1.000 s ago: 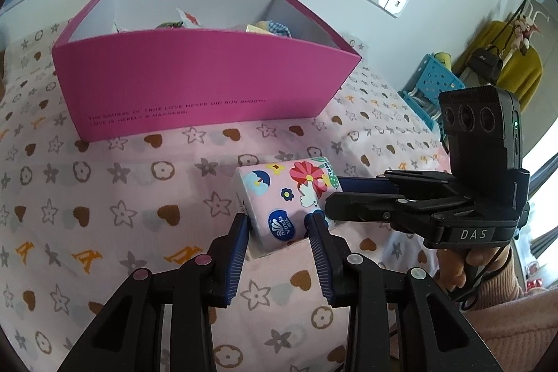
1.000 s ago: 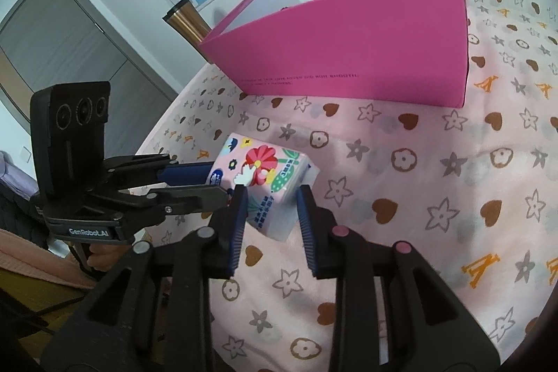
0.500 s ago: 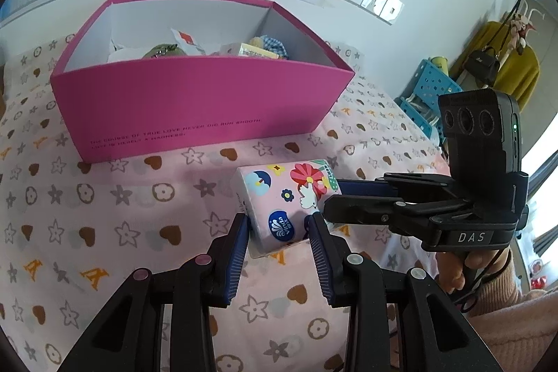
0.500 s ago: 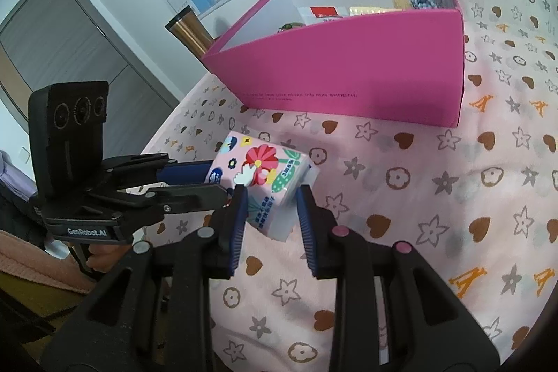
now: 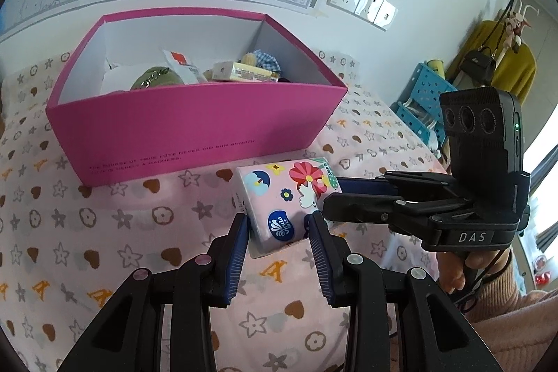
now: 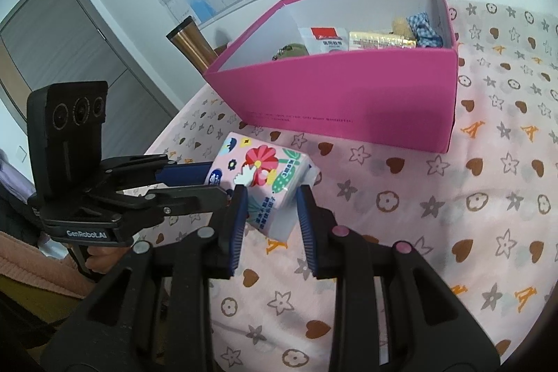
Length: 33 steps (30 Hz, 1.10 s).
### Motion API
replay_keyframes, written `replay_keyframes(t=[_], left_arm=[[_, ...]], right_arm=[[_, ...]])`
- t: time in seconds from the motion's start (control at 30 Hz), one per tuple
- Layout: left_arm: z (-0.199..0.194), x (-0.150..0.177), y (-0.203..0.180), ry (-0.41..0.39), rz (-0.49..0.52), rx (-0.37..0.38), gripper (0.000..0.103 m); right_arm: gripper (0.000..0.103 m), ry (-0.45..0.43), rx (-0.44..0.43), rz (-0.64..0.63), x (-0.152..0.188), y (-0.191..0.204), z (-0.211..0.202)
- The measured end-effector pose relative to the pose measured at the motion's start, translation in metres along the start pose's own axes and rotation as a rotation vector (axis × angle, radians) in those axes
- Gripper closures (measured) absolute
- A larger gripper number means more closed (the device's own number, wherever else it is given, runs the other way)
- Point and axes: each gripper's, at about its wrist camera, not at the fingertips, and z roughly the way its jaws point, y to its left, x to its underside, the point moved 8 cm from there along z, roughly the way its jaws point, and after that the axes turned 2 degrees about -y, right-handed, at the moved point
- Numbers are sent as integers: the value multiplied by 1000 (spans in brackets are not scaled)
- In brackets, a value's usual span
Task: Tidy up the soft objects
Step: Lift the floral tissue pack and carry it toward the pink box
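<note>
A pink flowered tissue pack (image 5: 282,197) is held in the air between both grippers, above the patterned cloth. My left gripper (image 5: 279,225) is shut on its near end. My right gripper (image 6: 270,203) is shut on its other end (image 6: 265,176). In the left wrist view the right gripper's fingers (image 5: 352,197) reach in from the right. In the right wrist view the left gripper's fingers (image 6: 188,183) reach in from the left. The pink box (image 5: 195,124) stands just beyond the pack and holds several soft items, also seen in the right wrist view (image 6: 348,93).
The pink cloth with stars and hearts (image 5: 87,225) covers the surface. A metal tumbler (image 6: 190,46) stands behind the box's left corner. A blue plastic rack (image 5: 423,93) and a yellow garment (image 5: 502,68) are off to the right. A map hangs on the wall.
Both grippers have lifted the tissue pack higher and toward the box; the box's contents now show over its front wall.
</note>
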Motion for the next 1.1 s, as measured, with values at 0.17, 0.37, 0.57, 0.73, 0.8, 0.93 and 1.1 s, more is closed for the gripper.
replay_keyframes(t=[0.17,0.37,0.57,0.73,0.8,0.93,1.1], left_arm=[[-2,-3,-2,-10,8,-2,68],[-4,-8,-3,-22,15,-3,68],[-4,-14,-5,-32,31,-10,68],[-4,-19,-6,-41,35,-6,68],[-4,-20,-6,-43,35,-7,68],[-4,-23,-5,-47,34,-6,68],[-5,-27,-5,-51,22,6,68]], right_arm=[[70,-9,5,-7,-1,0,-3],[70,-21,10,-17,-5,0,-8],[70,-32,15,-23,-9,-2,-10],[70,-41,21,-30,-12,-2,-13],[70,-46,23,-33,-14,-1,-14],[70,-51,28,-39,-18,-2,-15],[70,-60,32,-49,-21,-2,-18]])
